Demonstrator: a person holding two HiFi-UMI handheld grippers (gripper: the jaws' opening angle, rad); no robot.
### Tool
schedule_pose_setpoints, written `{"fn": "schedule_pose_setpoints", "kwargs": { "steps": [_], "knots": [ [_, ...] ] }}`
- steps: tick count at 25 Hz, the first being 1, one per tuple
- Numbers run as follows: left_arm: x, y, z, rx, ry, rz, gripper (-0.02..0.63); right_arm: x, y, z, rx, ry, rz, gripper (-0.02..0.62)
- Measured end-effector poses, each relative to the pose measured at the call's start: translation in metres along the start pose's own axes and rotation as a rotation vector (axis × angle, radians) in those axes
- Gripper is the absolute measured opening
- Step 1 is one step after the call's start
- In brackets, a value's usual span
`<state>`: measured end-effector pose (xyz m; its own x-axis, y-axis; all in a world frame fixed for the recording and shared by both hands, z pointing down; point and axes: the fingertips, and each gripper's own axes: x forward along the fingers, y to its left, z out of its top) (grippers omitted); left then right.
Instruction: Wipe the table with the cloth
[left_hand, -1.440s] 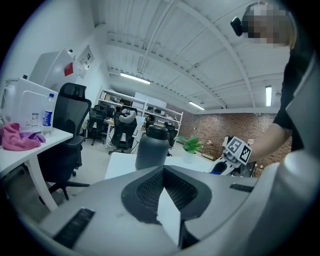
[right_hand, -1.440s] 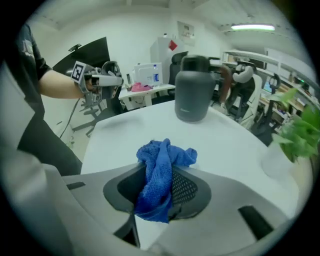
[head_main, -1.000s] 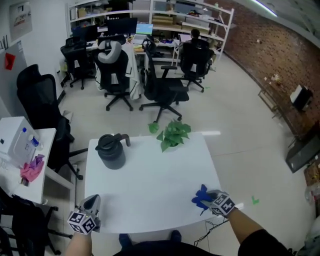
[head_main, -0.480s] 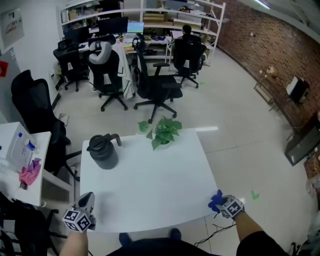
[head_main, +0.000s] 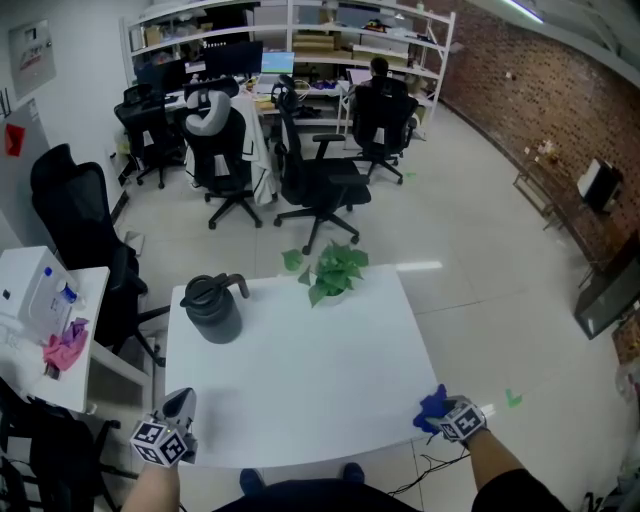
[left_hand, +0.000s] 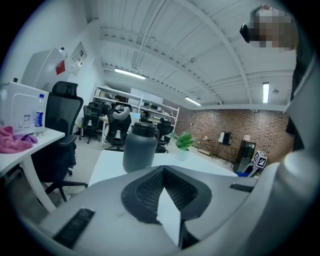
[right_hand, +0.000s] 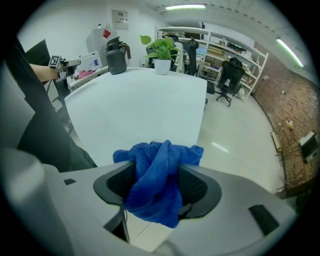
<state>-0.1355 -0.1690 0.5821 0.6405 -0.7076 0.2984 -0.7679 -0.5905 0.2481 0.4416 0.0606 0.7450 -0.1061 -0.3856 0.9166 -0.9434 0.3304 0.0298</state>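
Note:
The blue cloth (head_main: 431, 406) is bunched at the white table's (head_main: 300, 385) front right corner, partly over the edge. My right gripper (head_main: 440, 411) holds it there. In the right gripper view the cloth (right_hand: 157, 175) hangs crumpled between the two jaws, touching both, while the jaws are opening; the table (right_hand: 140, 100) stretches away beyond it. My left gripper (head_main: 181, 403) hovers off the table's front left corner, jaws together and empty, apart from the cloth. In the left gripper view the jaws meet with only a thin wedge between them.
A dark grey jug (head_main: 212, 308) stands at the table's back left and a small potted plant (head_main: 332, 272) at its back edge. A white side desk (head_main: 85, 300) with a pink rag (head_main: 64, 345) is at the left. Office chairs (head_main: 320, 180) stand beyond on the floor.
My right gripper has slid the blue cloth rightwards along the front of the table to its right corner. The left gripper has stayed by the front left corner.

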Motion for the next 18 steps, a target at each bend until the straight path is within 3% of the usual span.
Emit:
{"fn": "schedule_pose_setpoints", "kwargs": {
  "steps": [2, 7, 12, 13, 15, 18],
  "knots": [
    [-0.001, 0.0, 0.002, -0.005, -0.007, 0.001, 0.0, -0.006, 0.002, 0.01, -0.001, -0.023, 0.017, 0.333],
    [-0.006, 0.005, 0.008, -0.013, -0.03, 0.008, 0.0, -0.038, 0.004, 0.06, -0.025, -0.142, 0.031, 0.364],
    [-0.013, 0.006, 0.021, -0.014, -0.07, 0.006, 0.0, -0.109, 0.022, 0.168, -0.017, -0.462, 0.083, 0.362],
    [-0.015, 0.006, 0.024, -0.014, -0.081, 0.007, 0.0, -0.126, 0.033, 0.192, -0.014, -0.541, 0.12, 0.323],
    [-0.02, 0.005, 0.031, -0.015, -0.098, 0.007, 0.0, -0.156, 0.059, 0.237, -0.001, -0.7, 0.202, 0.17],
    [-0.026, 0.0, 0.038, -0.003, -0.115, 0.002, 0.0, -0.182, 0.095, 0.284, 0.013, -0.887, 0.278, 0.007]
  ]
}}
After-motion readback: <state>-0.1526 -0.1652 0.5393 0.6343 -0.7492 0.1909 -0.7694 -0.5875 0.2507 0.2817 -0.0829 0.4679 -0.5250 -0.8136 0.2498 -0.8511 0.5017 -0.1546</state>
